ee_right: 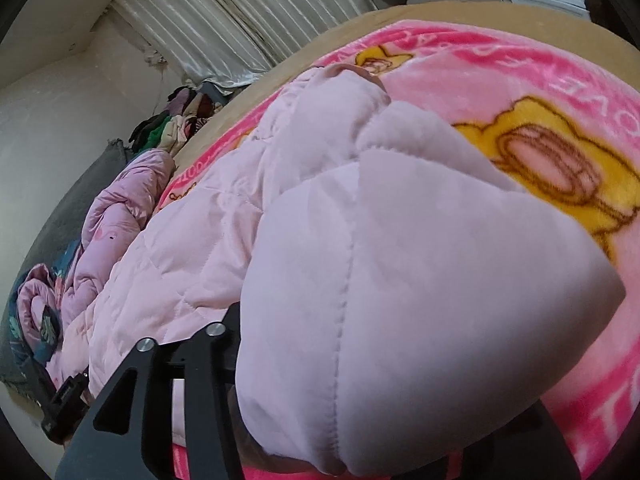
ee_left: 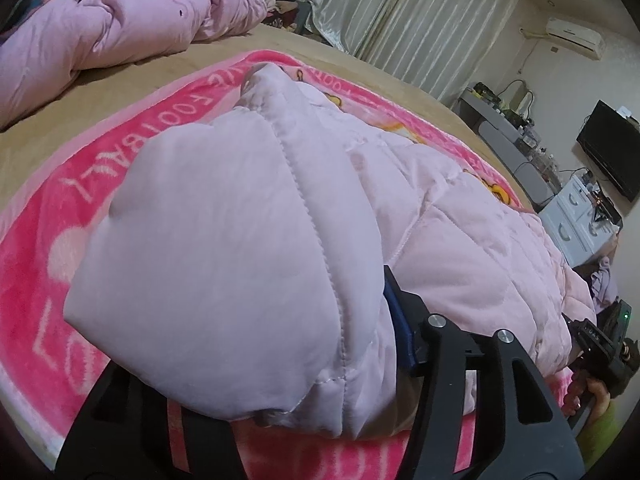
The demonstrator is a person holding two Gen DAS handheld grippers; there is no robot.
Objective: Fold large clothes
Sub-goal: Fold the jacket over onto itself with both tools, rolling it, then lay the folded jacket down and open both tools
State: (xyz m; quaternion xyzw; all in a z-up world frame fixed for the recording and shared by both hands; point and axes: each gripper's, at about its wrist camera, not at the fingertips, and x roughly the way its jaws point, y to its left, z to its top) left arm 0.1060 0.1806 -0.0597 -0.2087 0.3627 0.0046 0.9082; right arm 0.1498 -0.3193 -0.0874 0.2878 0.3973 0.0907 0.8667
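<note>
A pale pink quilted padded jacket lies on a bright pink printed blanket on the bed. In the left wrist view, one puffy end of the jacket bulges over my left gripper, whose black fingers close on it from both sides. The same jacket fills the right wrist view, where my right gripper is shut on its other end. Both sets of fingertips are hidden under the fabric. The right gripper also shows at the far right of the left wrist view.
A crumpled pink duvet lies at the head of the tan-sheeted bed. Pale curtains, a clothes pile, grey cabinets, white drawers and a black TV stand around the bed.
</note>
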